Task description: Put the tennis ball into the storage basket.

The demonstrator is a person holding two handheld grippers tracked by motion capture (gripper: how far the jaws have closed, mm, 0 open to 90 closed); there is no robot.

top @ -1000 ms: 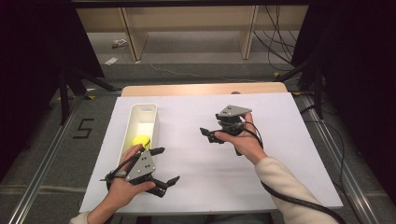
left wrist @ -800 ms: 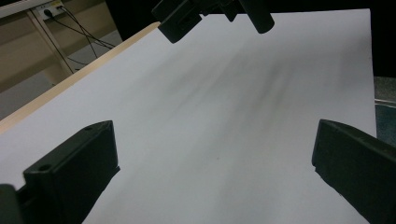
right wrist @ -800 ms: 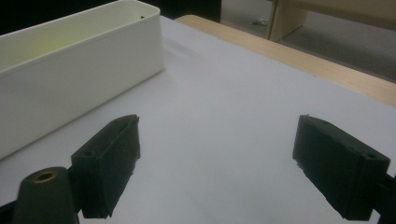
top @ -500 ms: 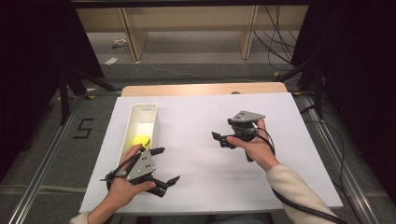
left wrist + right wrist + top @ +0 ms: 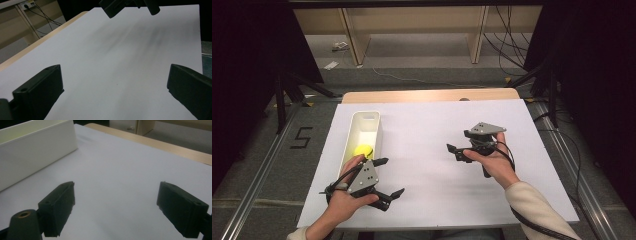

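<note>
Ball: yellow ball [image 5: 362, 150] lies inside the white bin [image 5: 374, 119], toward the bin's near end, close to the person. Nothing grips it.
Bin: long and narrow, upright, on the left part of the white sheet [image 5: 432, 125]; far end holds nothing that I can see. In the right gripper view its side wall [image 5: 37, 150] rises at upper left, well apart from the jaws.
Left gripper: left gripper [image 5: 384, 177] is just beside the bin's near end, on the side toward the sheet's middle. Jaws wide apart, nothing between them; in the left gripper view only bare sheet [image 5: 112, 65] lies between the two black jaws. Left hand [image 5: 347, 192] wraps the body from behind.
Right gripper: right gripper [image 5: 456, 151] is well apart from the bin, across the middle of the sheet, jaws pointing back toward the bin. Jaws spread wide, nothing held. Right hand [image 5: 494, 160] holds it just over the sheet; contact with the sheet cannot be told.
Table: wooden edge [image 5: 432, 95] shows beyond the bin's far end.
Progress (judgement): ball in bin, both tools free of load, no other loose item on the sheet. Placing appears done.
Left to do (judgement): little or nothing; perhaps pulling both tools back from the bin.
</note>
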